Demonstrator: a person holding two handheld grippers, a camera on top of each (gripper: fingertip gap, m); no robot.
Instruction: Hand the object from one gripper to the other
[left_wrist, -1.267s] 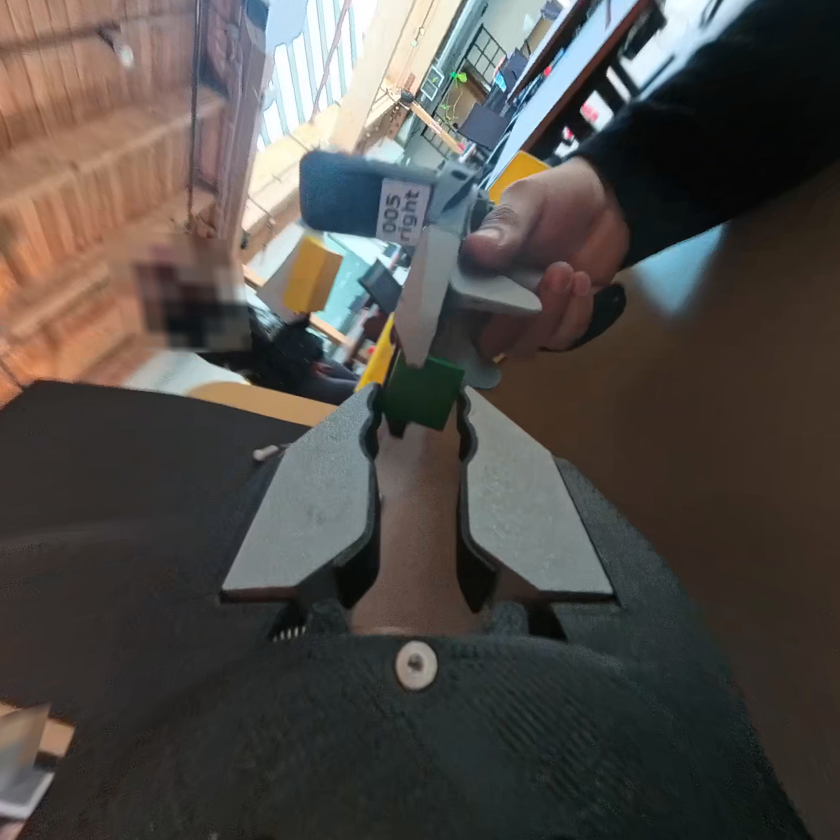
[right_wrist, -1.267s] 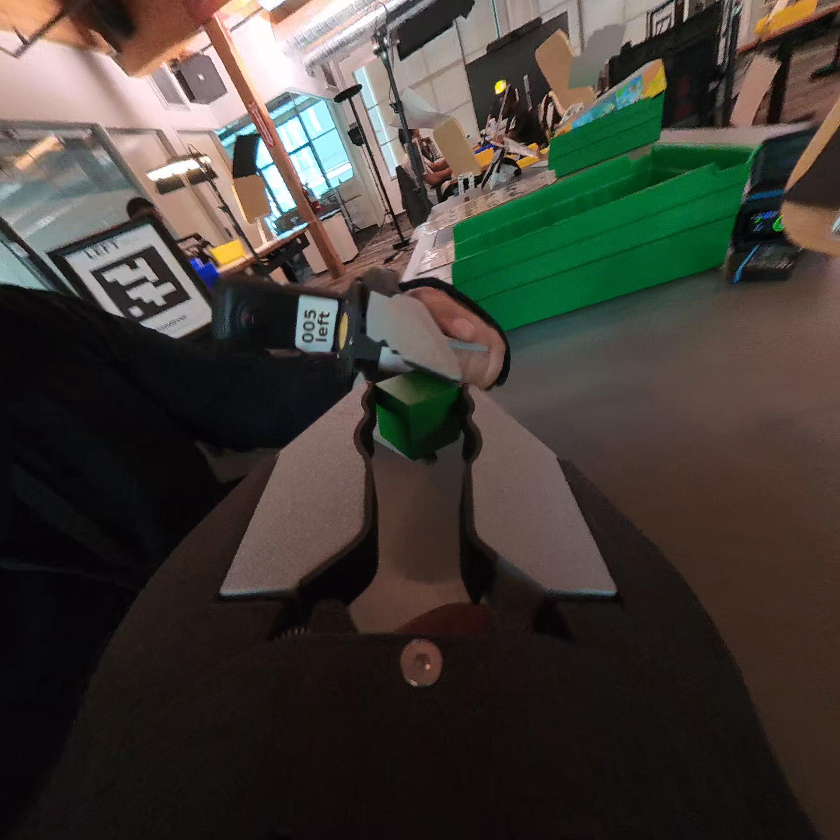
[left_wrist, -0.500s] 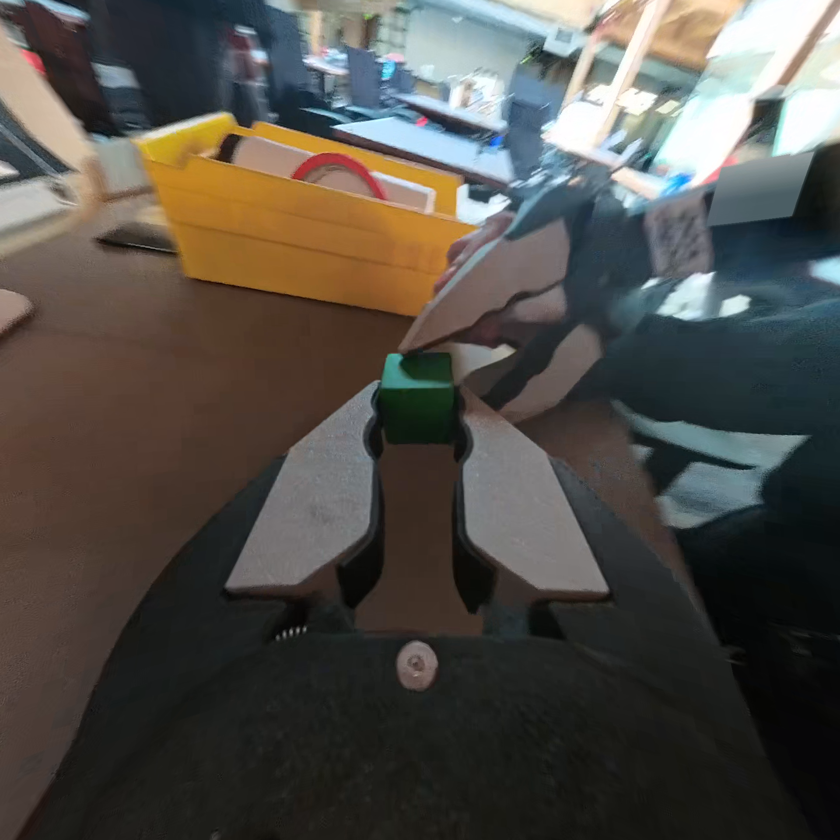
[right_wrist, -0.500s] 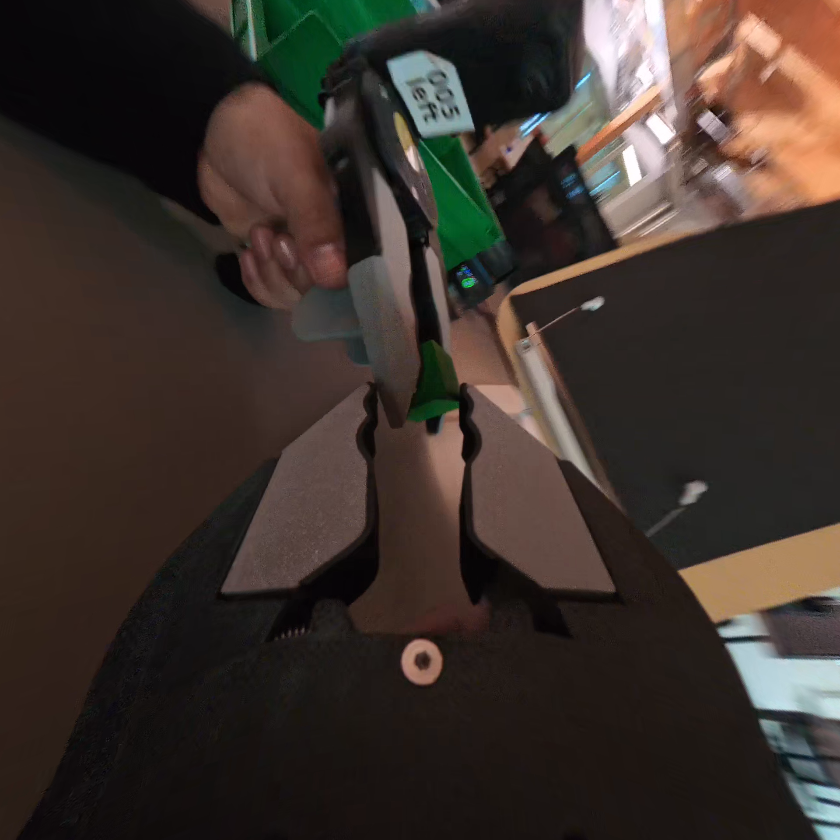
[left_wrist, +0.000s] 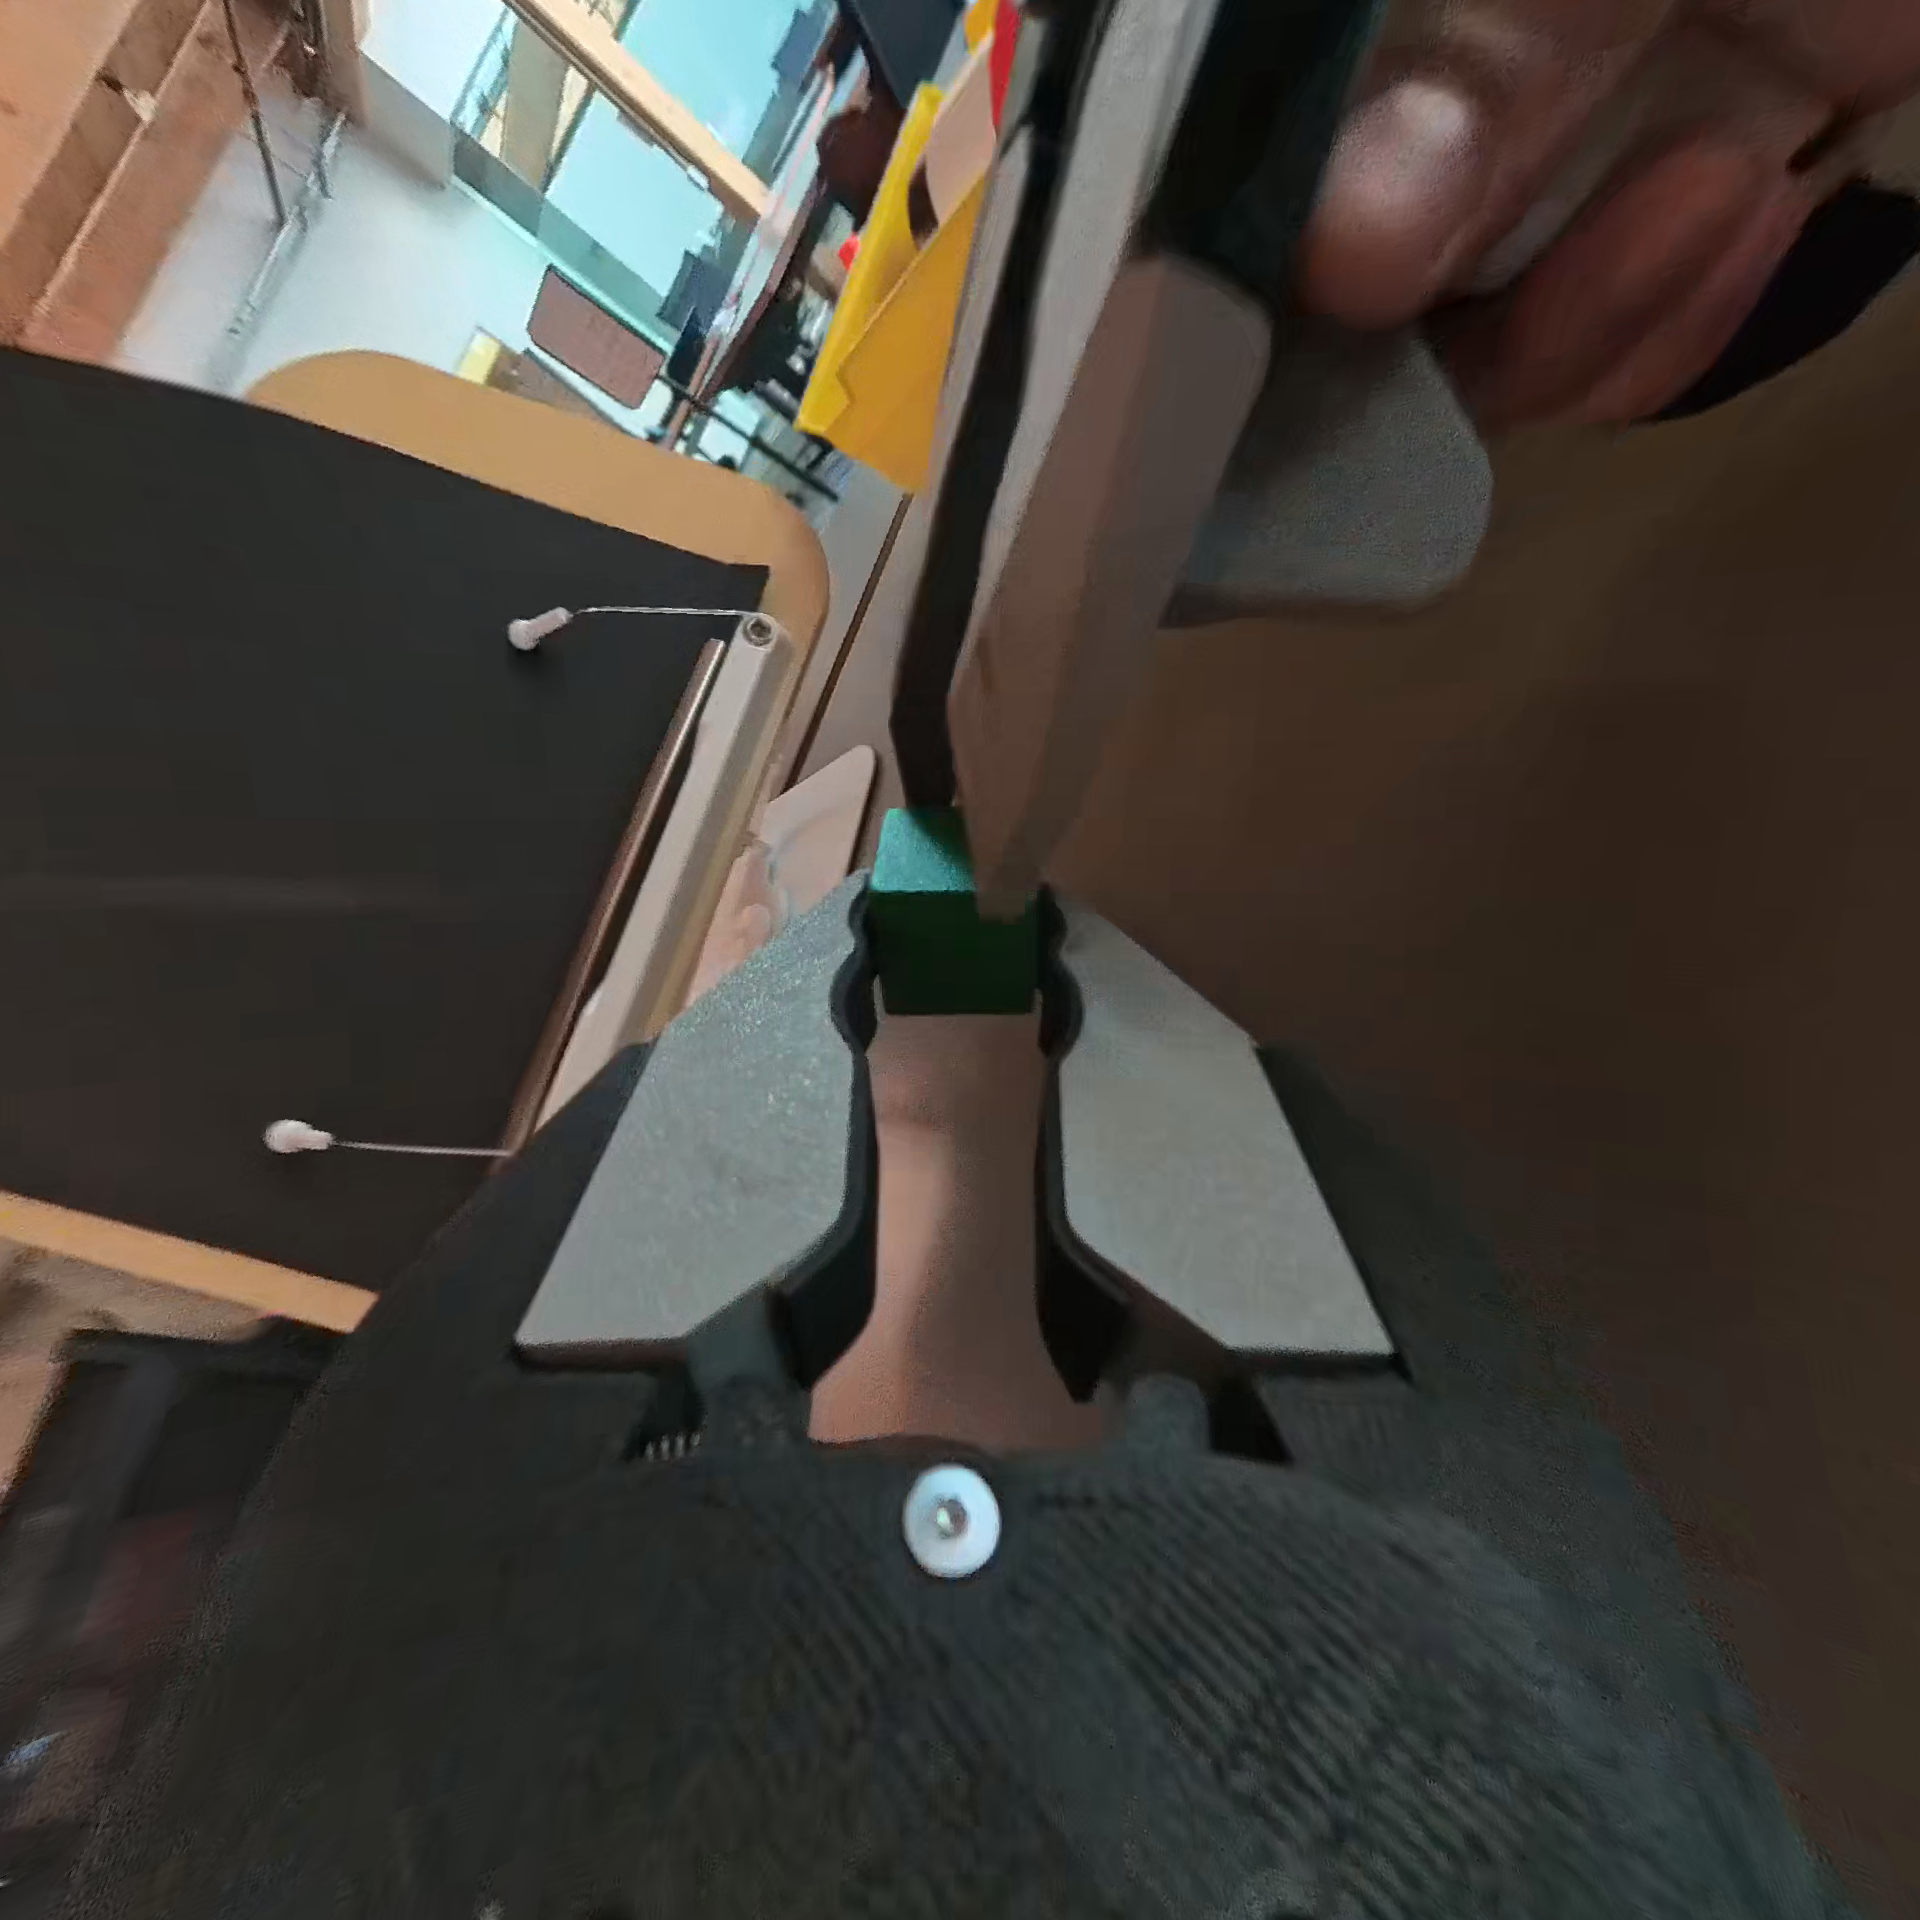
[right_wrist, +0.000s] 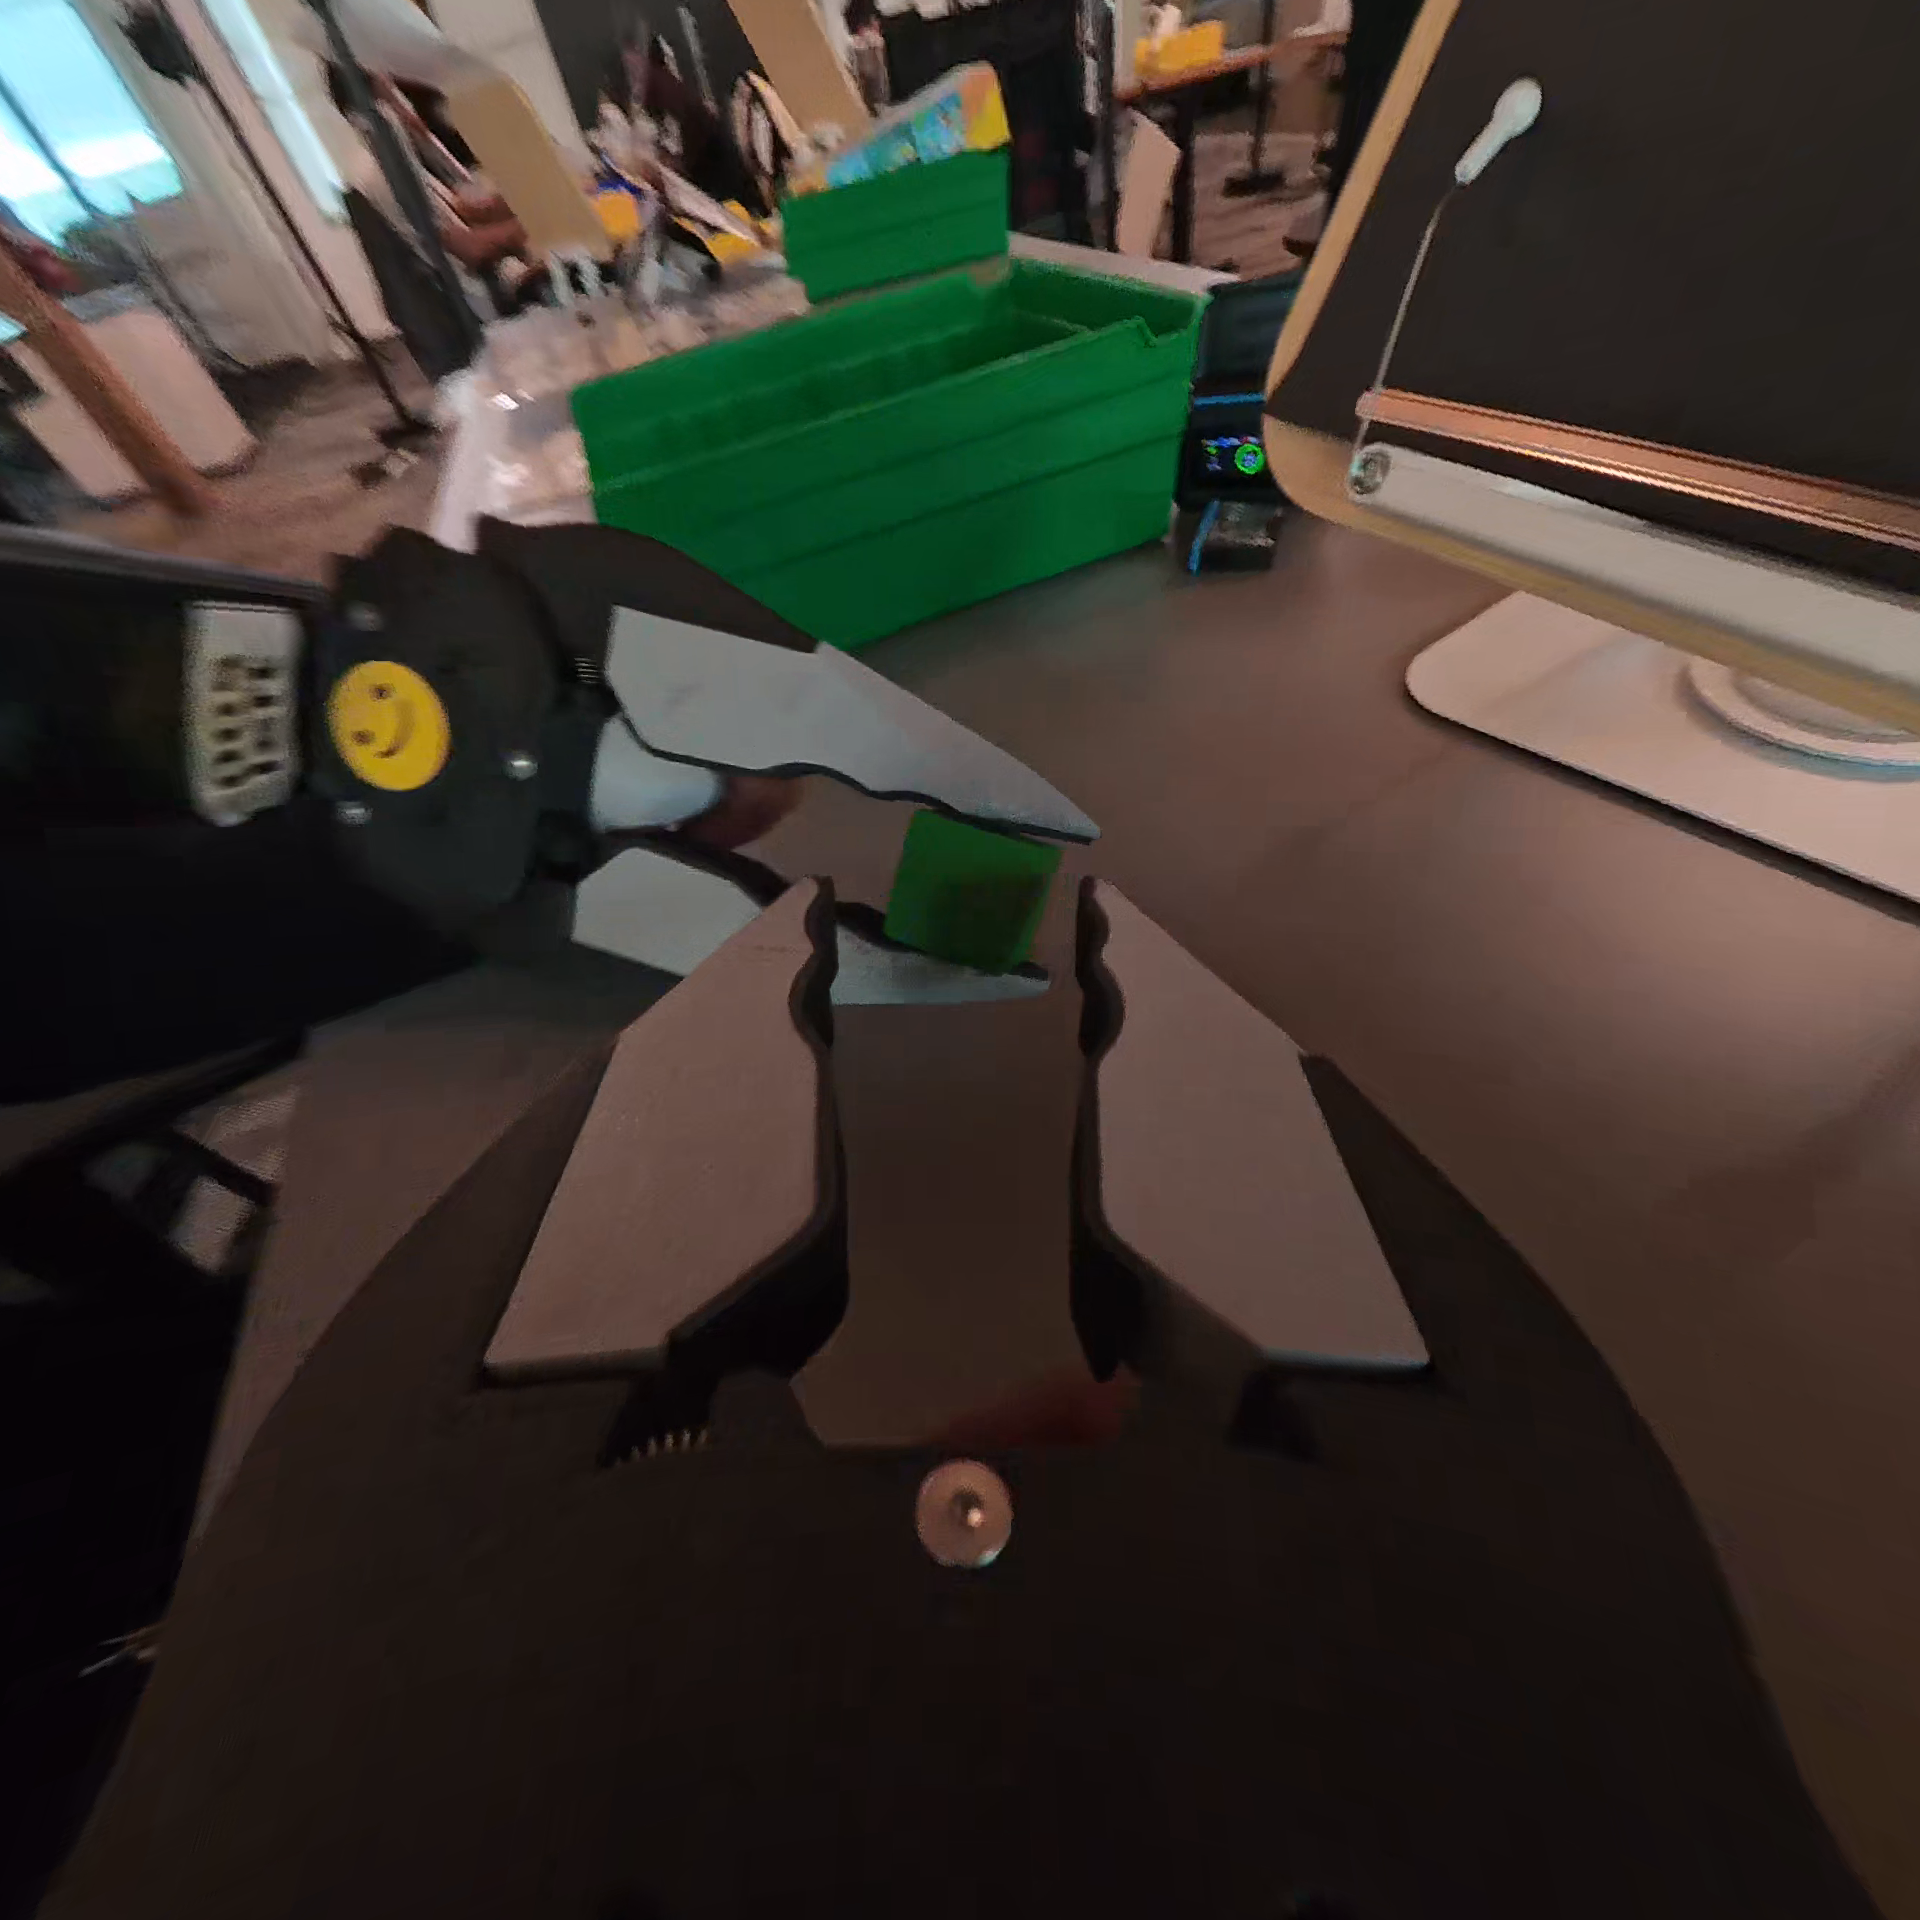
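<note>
Left gripper (left_wrist: 956, 935): in the left wrist view its two grey fingers pinch the green cube at their tips, one finger on each side; in the right wrist view it (right_wrist: 971, 904) comes in from the left, one finger above the cube and one below it.

Green cube (left_wrist: 951, 951): held off the table, clamped between the left gripper's fingertips; in the right wrist view the green cube (right_wrist: 971, 899) sits just ahead of the right gripper's fingertips, about midway between them.

Right gripper (right_wrist: 951, 914): spread, its fingertips wider apart than the cube, with a gap showing on each side of it; in the left wrist view one of its fingers (left_wrist: 1049, 644) reaches down from above and its tip overlaps the cube's upper right corner; whether it touches there cannot be told.

Hand (left_wrist: 1621, 197): up and to the right of the left gripper, wrapped round the right gripper's handle, blurred.

Yellow smiley disc (right_wrist: 388, 724): on the left gripper's black body, left of the right gripper's fingers.

Table (right_wrist: 1455, 1018): dark brown surface beneath and beyond both grippers.

Green bins (right_wrist: 883, 457): stacked on the table, beyond the right gripper's tips and slightly left.

Dark panel on a white base (right_wrist: 1662, 312): stands on the table, ahead and to the right of the right gripper.
</note>
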